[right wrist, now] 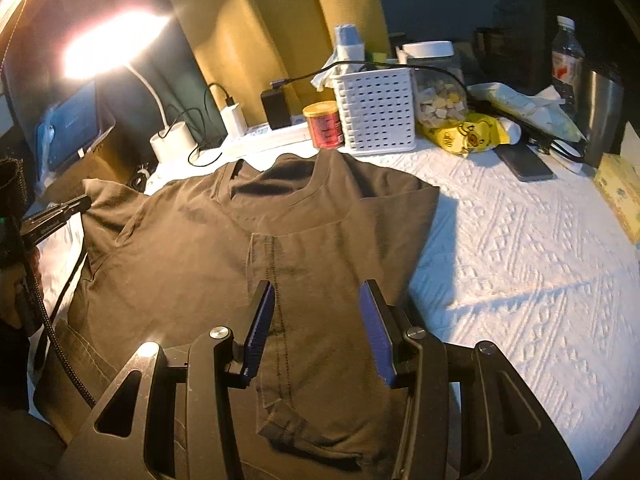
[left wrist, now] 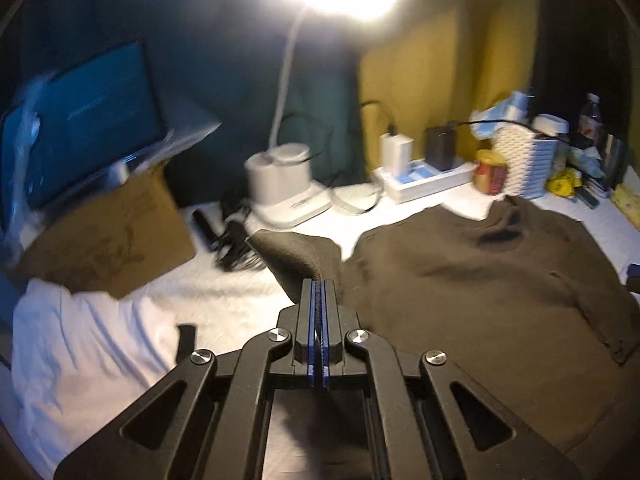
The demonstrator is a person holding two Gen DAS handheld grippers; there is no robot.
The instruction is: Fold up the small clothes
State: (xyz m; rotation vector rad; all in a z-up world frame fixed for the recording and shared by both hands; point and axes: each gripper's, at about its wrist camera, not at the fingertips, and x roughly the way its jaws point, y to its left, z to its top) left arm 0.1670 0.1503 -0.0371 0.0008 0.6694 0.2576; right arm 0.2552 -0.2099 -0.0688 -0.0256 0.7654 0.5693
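Black two-finger left gripper [left wrist: 319, 284] with blue pads is pinching the sleeve [left wrist: 294, 254] of a dark brown cotton T-shirt [left wrist: 460, 280], its jaws pressed together on the fabric and lifting it off the white textured bedspread [left wrist: 224, 300]. In this left wrist view the rest of the shirt is lying spread to the right, collar toward the back. Behind the sleeve a white desk lamp base [left wrist: 280, 184] is standing, its head glaring at the top edge. A flat brown cardboard sheet [left wrist: 108, 240] is lying to the left, with a blue box [left wrist: 88, 120] leaning behind it, and a white perforated plastic basket [left wrist: 524, 164] is sitting at the far right.

Seen from the right wrist, the right gripper [right wrist: 318, 320] is hovering over the shirt's lower middle with its blue pads [right wrist: 262, 320] standing apart, nothing clamped between them. The T-shirt is lying front-up, its right side already folded inward along a straight edge. The left gripper is showing at the left edge, gripping the raised sleeve. Behind the collar a red tin can [right wrist: 325, 124] is standing just beside the white basket, with a yellow snack bag [right wrist: 464, 136] to the right and a clear water bottle [right wrist: 566, 56] further back.
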